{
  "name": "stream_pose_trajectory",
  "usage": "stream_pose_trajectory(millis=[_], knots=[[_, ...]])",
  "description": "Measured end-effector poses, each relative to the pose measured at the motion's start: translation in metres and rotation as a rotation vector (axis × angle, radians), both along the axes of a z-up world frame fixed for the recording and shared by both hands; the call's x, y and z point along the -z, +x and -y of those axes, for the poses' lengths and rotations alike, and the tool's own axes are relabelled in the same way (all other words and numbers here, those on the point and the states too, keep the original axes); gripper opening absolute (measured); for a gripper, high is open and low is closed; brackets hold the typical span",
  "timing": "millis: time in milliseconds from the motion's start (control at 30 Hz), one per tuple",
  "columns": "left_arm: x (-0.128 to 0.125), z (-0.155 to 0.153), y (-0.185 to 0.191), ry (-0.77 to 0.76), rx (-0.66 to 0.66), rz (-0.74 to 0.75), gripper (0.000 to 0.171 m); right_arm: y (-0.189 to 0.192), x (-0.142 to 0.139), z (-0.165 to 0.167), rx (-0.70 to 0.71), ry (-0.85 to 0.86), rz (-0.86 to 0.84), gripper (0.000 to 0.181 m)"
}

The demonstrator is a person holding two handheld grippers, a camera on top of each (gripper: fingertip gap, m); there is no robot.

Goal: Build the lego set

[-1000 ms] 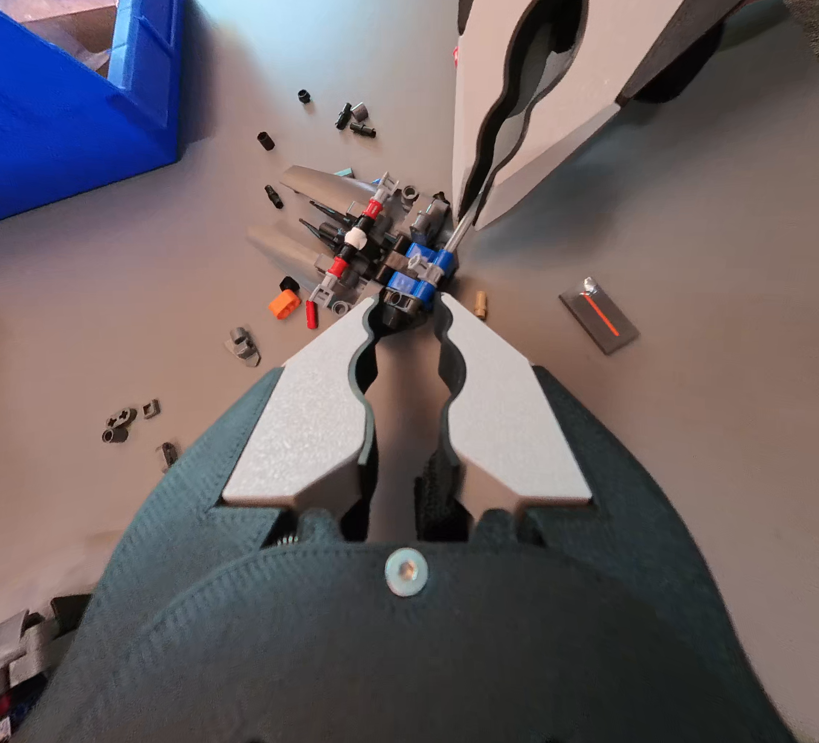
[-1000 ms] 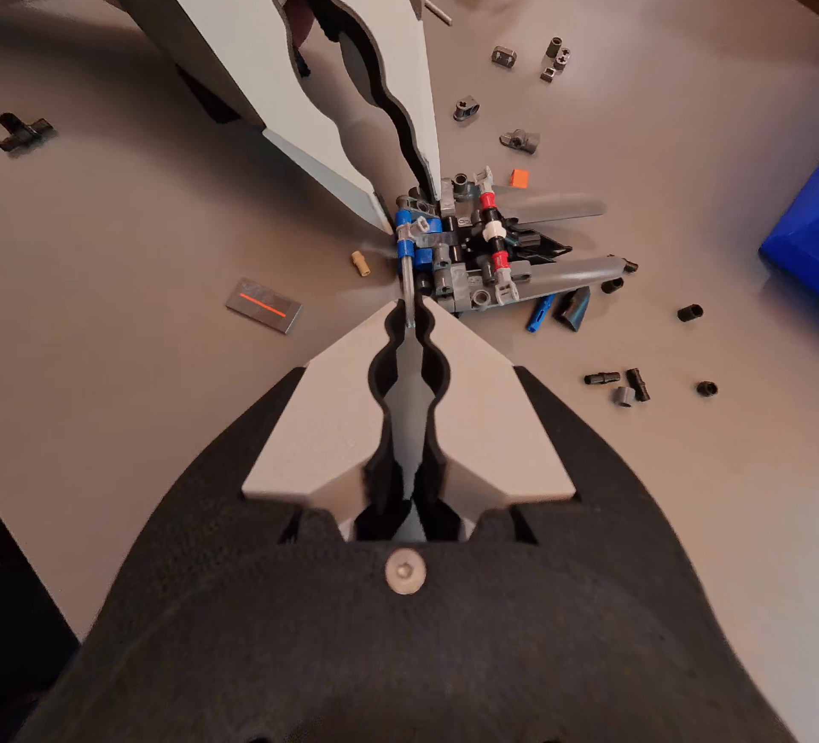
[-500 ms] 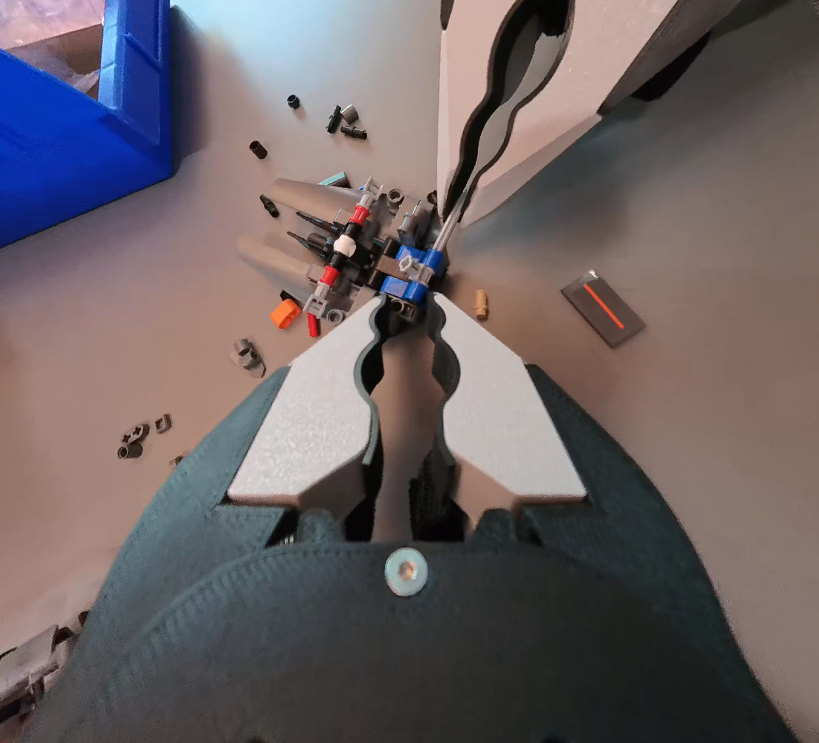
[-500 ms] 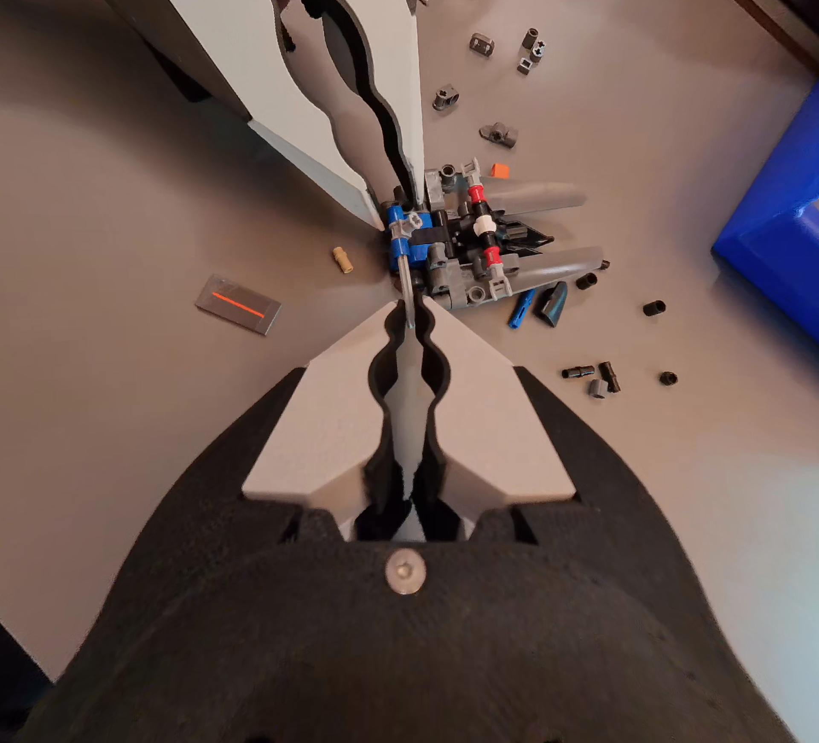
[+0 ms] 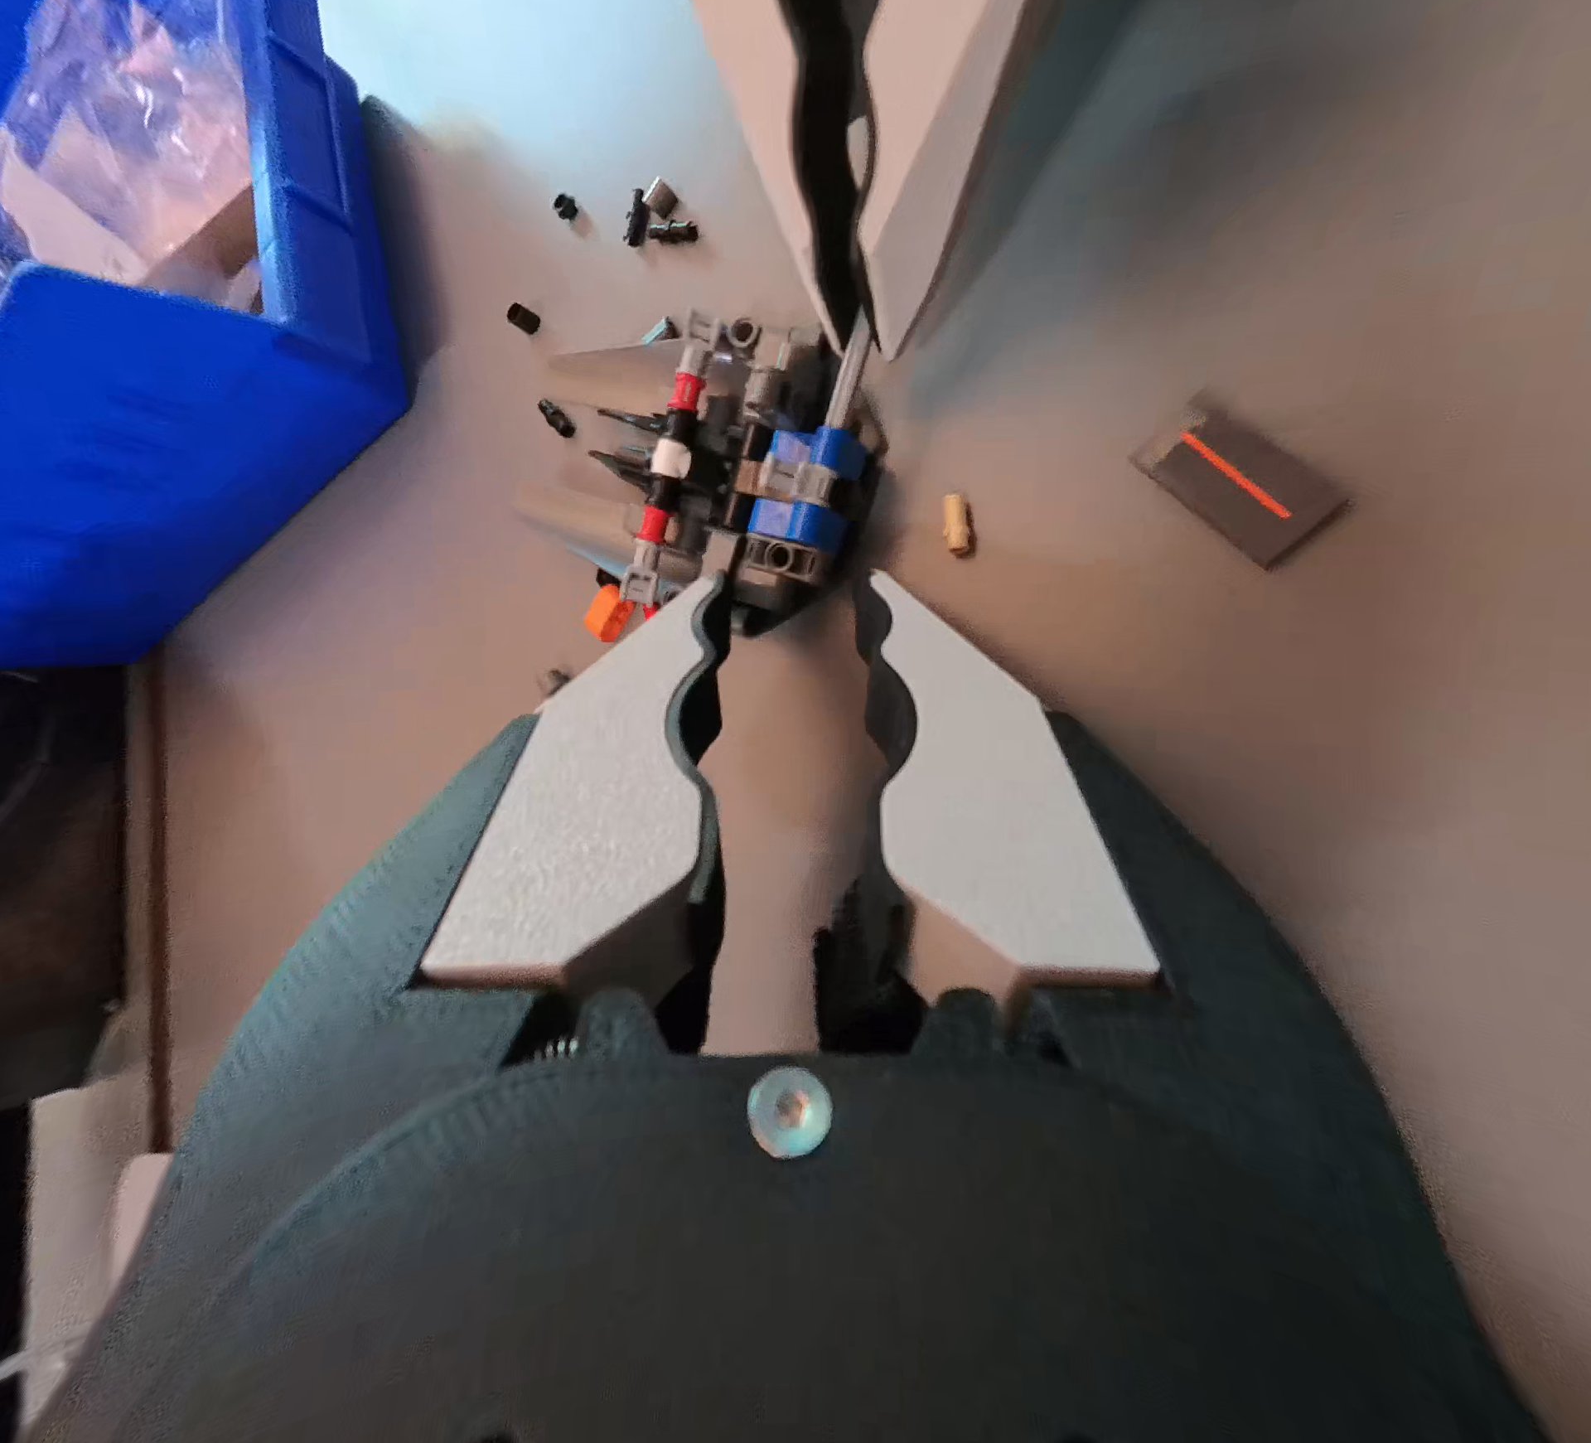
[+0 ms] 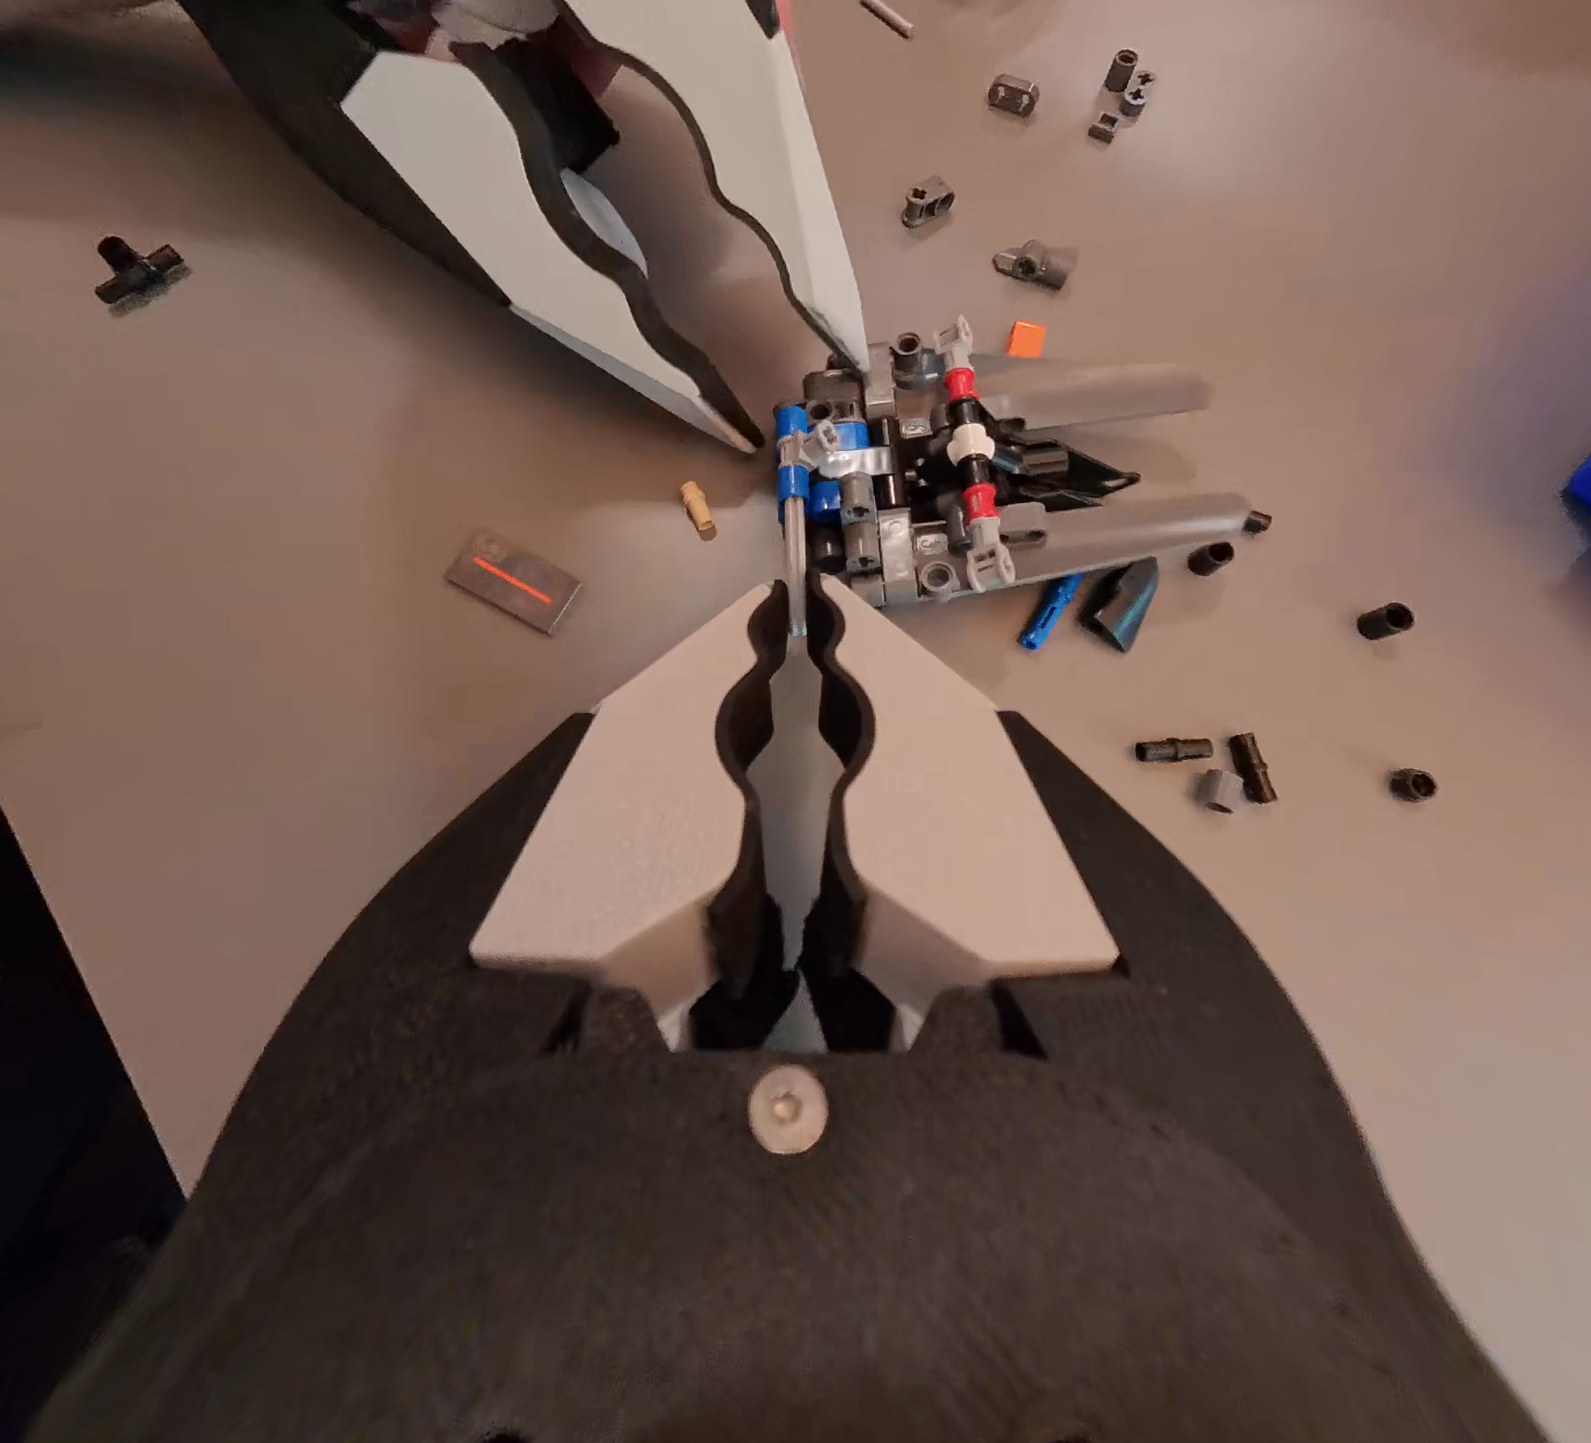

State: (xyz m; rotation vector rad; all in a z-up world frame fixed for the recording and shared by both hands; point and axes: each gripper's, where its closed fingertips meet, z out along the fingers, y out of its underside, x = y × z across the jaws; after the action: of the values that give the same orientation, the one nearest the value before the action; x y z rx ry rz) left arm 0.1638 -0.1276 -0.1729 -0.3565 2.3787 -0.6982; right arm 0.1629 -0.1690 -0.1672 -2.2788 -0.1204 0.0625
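The left gripper (image 5: 788,596) has its fingers apart around the near end of the lego model (image 5: 740,472), seemingly touching it though blur hides contact; the right gripper (image 6: 799,599) pinches the model's grey axle (image 6: 794,540).

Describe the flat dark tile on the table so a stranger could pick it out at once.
Start at the half-built model in the middle of the table. On the side away from its long grey fins lies a small tan peg, and just beyond that the tile. It is the only flat rectangular piece, dark grey with one thin orange line.
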Motion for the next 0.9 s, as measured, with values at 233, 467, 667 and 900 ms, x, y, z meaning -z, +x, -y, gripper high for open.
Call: stream_pose_trajectory(millis=[233, 467, 667, 900], knots=[[-0.001, 0.005, 0.005, 0.109, 0.091, 0.042, 0.019, 0.001, 0.001, 0.005, -0.041, -0.009, -0.03, 0.001], [-0.001, 0.01, 0.008, 0.186, 0.165, 0.031, 0.018, 0.005, 0.002, 0.01, -0.077, -0.015, -0.066, 0.002], [-0.002, 0.015, 0.009, 0.086, 0.155, -0.086, 0.014, 0.008, 0.002, 0.013, -0.099, -0.019, -0.066, 0.002], [-0.005, 0.017, 0.01, -0.076, 0.123, -0.278, 0.013, 0.011, 0.002, 0.014, -0.076, -0.008, -0.054, 0.002]])
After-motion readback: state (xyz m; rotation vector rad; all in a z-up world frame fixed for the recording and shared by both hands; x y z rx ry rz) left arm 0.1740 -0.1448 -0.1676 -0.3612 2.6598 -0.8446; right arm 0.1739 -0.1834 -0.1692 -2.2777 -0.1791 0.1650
